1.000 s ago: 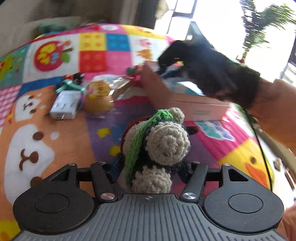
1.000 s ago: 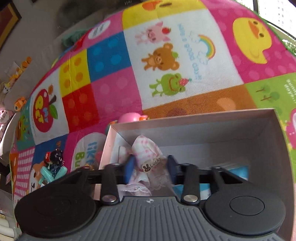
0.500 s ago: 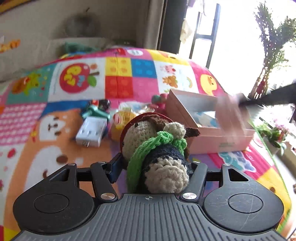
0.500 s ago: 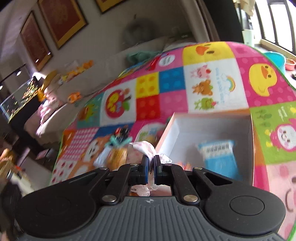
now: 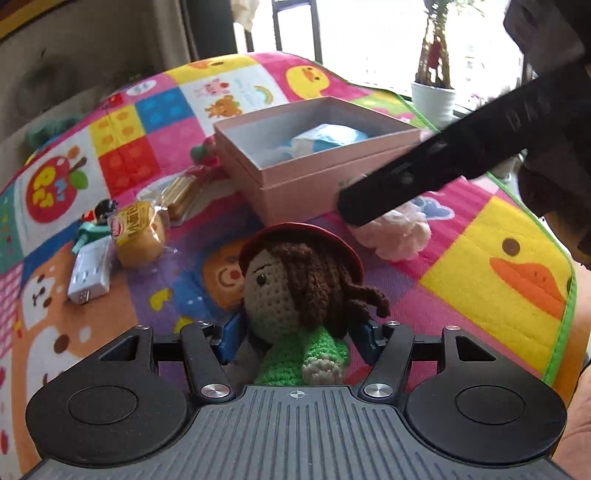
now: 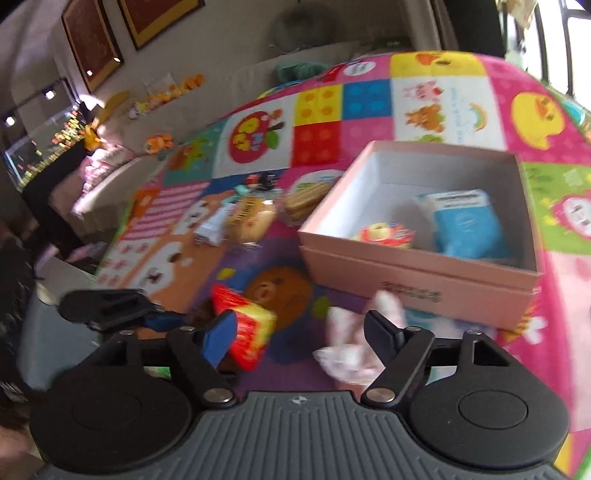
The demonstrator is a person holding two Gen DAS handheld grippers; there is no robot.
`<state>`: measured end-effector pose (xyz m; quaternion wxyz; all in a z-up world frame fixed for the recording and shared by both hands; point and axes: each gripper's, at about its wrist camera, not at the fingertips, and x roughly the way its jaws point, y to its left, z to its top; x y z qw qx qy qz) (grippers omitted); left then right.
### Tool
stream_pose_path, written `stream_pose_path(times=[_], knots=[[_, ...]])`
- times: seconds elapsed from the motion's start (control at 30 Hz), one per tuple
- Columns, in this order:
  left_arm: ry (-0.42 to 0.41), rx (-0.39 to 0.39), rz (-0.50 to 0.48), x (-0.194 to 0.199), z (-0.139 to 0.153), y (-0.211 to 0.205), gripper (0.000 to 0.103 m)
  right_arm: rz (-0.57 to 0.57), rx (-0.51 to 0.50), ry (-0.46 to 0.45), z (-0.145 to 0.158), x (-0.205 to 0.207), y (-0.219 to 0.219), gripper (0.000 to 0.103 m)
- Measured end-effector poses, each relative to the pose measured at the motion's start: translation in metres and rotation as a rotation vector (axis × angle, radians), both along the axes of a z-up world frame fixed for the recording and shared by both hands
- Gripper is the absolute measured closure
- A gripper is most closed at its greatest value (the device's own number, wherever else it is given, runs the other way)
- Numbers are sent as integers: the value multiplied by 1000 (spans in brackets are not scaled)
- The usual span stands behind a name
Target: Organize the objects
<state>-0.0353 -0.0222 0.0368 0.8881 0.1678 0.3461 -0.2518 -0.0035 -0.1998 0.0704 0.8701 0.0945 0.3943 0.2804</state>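
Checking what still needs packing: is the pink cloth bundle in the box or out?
Out. The pink cloth bundle lies on the mat before the pink box, beside the open right claw.

Chinese characters on the wrapped bun (image 5: 138, 236) and the box's (image 6: 417, 291) front print are illegible.

The left wrist view sits just behind the left tongs (image 5: 297, 338) and looks forward and slightly down over the play mat (image 5: 491, 236), close to it, toward the window. The right wrist view sits behind the right tongs (image 6: 303, 334), higher, and faces the wall with the picture frames (image 6: 129, 22). Both views share the pink box (image 5: 314, 173) (image 6: 417, 266), the bread packet (image 5: 138, 230) (image 6: 251, 218) and the white adapter (image 5: 90, 275) (image 6: 212, 227)
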Motion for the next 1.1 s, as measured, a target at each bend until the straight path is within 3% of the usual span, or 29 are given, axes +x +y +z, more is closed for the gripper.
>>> stream_pose_path(times=[0.07,0.17,0.2,0.27,0.33,0.5,0.63,0.9,1.1], knots=[[-13,19,-33,-5,-1,-5,38,41,64,61,-6,4,10,19],[-18,22,-57,-9,-2,-8,38,57,80,148,-21,15,24,17],[-12,17,-52,-9,-2,-8,38,62,82,178,-27,18,27,18],[4,3,-30,-6,-3,-3,38,66,67,200,-32,21,30,35],[29,-30,-4,-3,-3,6,40,69,75,178,-27,21,28,36],[119,-145,44,6,-2,26,45,63,-19,7,-11,16,23,36],[192,-272,23,10,6,43,45,125,-30,-11,-11,24,22,36],[200,-242,-5,1,7,59,45,270,38,-88,-4,29,52,41],[138,-318,32,-5,29,80,46,239,-102,-129,-7,21,59,39]])
